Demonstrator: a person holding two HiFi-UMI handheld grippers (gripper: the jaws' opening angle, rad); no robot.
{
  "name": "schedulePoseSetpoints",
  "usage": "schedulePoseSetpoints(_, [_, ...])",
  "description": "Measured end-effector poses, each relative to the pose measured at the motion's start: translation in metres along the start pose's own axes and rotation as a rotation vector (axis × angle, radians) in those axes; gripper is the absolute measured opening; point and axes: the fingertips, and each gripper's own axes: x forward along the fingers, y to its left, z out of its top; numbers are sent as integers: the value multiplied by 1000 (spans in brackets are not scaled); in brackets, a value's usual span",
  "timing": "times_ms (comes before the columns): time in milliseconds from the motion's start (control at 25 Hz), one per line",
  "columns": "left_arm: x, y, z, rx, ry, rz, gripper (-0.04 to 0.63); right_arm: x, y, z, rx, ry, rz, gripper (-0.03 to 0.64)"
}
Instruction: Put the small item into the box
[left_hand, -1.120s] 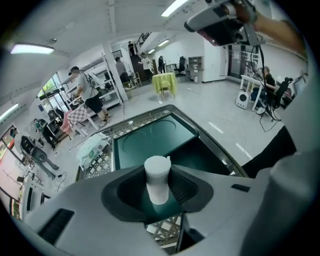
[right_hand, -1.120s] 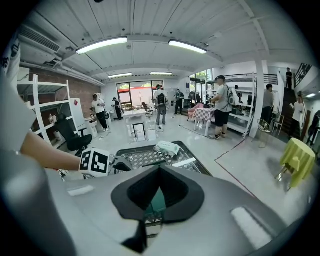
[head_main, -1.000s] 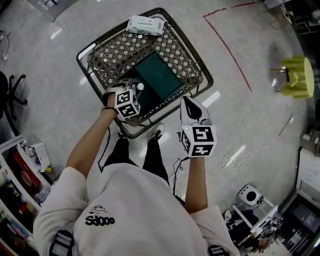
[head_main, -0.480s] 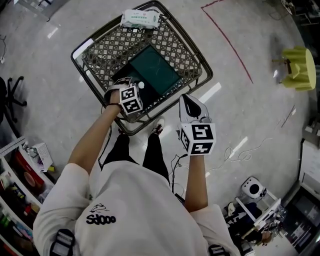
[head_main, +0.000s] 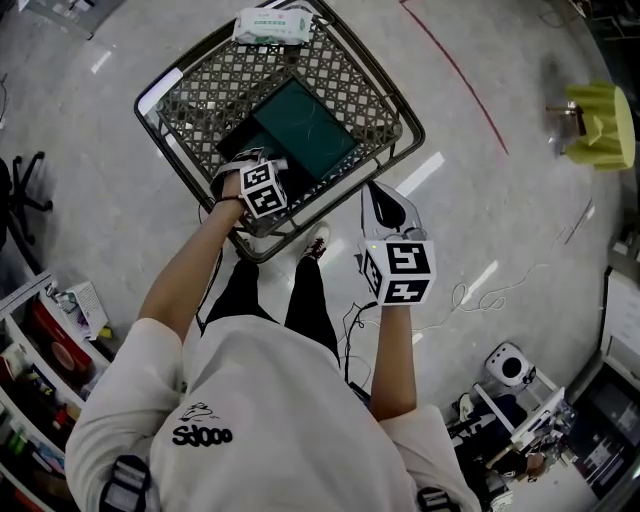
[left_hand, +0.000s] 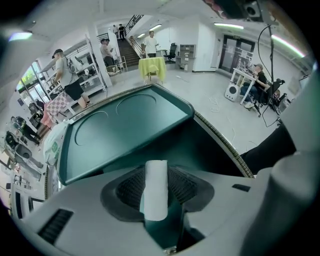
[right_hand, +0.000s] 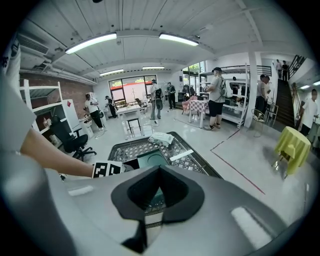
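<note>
Left gripper: the left gripper (left_hand: 161, 184) has a small white cylinder (left_hand: 155, 200) standing upright between its pads. The jaws have just been opening, yet the cylinder sits caught there, so I read this as a loosening grip rather than a let-go.
Right gripper: the right gripper (right_hand: 152, 195) hangs off the near right of the box, outside the cart. Its jaws are drawn all but together with nothing in them.
Where the item is: in the left gripper, above the near left edge of the dark green box (head_main: 305, 125). The box lies inside a wire-mesh cart (head_main: 215, 95).
How the item looks: short, plain white and matte, with round sides, a flat top end and no print that shows. It looks light and apt to roll.
How the box looks: a green panel with two round outlines pressed into it, and a dark hollow under its near edge. Whether that panel is a raised lid I cannot tell.
Risk, missed opening: released this near the edge, the cylinder could strike the green panel or the box's rim. It could then roll off and end beside the box.
Risk, the mesh: if it lands outside the box it may lodge in the lattice. Whether it could slip through is not clear.
Risk, clinging: it may stick to one pad as the jaws part and drop askew.
Bystander: a pack of wipes (head_main: 272, 25) lies beyond the box's far side and plays no part.
</note>
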Motion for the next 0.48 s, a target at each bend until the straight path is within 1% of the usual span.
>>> schedulePoseSetpoints(160, [5,-3,-4,-1,15,6,151,-2,-5,-4,-7,11,-9,11])
schedulePoseSetpoints(240, [6,-2,-3,-11,13,8,164,-2,-6,-5,-8,13,-10,11])
schedulePoseSetpoints(320, [5,-2,-2,-26,5,7,178,-3,-8,-6,-9,14,-11,11])
schedulePoseSetpoints(480, [-5,5,-1,-40,-23,27,178,-5,-12,0,-19,4,-15,11])
